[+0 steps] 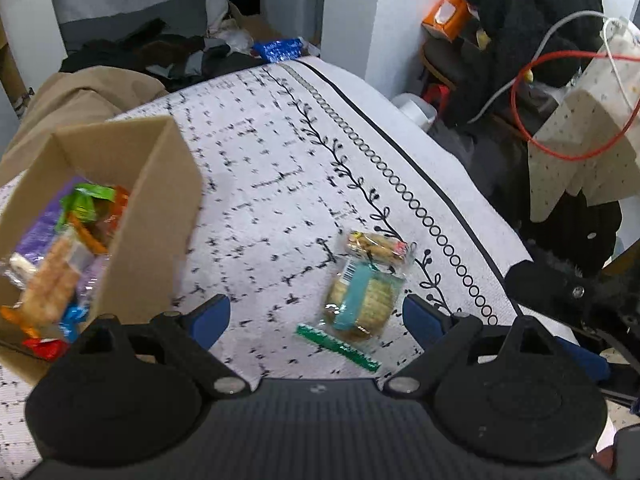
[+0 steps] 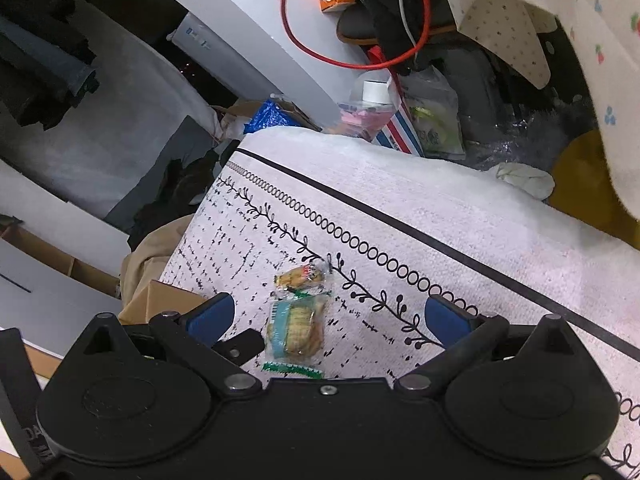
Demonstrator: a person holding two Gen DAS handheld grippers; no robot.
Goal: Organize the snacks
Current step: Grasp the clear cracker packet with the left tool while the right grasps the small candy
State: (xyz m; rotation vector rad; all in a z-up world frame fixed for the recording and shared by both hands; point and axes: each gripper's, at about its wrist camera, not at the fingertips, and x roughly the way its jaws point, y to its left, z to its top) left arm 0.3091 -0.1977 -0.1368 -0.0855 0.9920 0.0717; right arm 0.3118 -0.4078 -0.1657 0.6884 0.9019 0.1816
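**Snack sorting, late stage: most packets boxed, two left on the cloth**

The cardboard box (image 1: 120,216) stands at the left of the patterned white cloth (image 1: 260,168) and already holds a jumble of wrapped snacks (image 1: 60,256); their individual kinds are too blurred to name. Two packets remain outside it, lying touching each other near the cloth's leafy border: a biscuit packet with a teal label (image 1: 360,300) and, just beyond it, a smaller clear-wrapped packet of pale biscuits (image 1: 378,246). The left tool (image 1: 316,314) hovers over the cloth with its blue fingers spread and nothing between them, the teal-label packet lying just ahead in the gap. The right tool (image 2: 332,318) is likewise spread and empty, above the same pair (image 2: 296,328). By this evidence the task is nearly finished; what appears left is moving these two packets into the box.
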